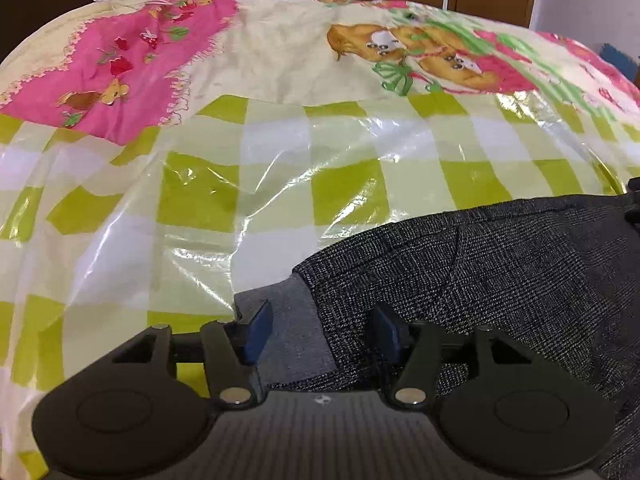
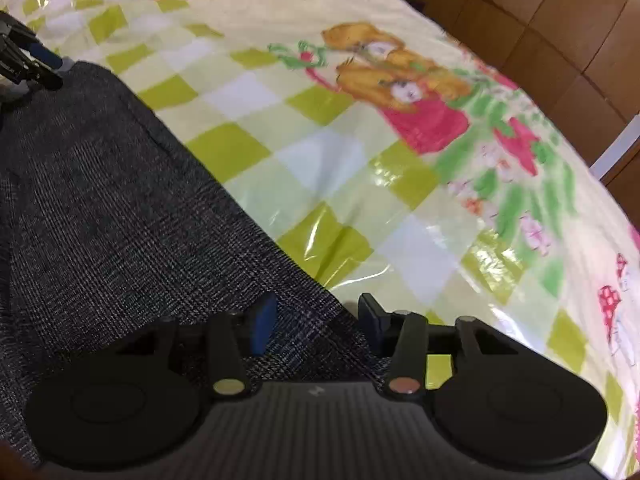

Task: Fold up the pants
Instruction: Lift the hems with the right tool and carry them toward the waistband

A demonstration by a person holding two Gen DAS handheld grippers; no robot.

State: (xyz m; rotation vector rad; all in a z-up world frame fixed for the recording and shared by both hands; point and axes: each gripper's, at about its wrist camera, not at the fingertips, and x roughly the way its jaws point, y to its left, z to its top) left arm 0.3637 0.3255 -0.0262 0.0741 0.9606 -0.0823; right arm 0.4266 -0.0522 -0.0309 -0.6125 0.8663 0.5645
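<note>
Left tool [image 1: 320, 330] seen released, jaws parted over pants [image 1: 500, 272] edge; grey inner lining [image 1: 296, 332] lies between pads, not pinched. Right tool [image 2: 316, 324] likewise released, jaws apart above dark checked fabric edge, nothing gripped. Pants laid flat on table under glossy green-checked plastic cover [image 1: 200, 192] with cartoon bear print [image 1: 400, 44]. No readable writing found.

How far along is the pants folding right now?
Done: the pants lie doubled on the checked cover, a lighter inner layer showing under the top edge. In hand: nothing; left gripper and right gripper are open over the cloth. Left: probably more folds.
</note>
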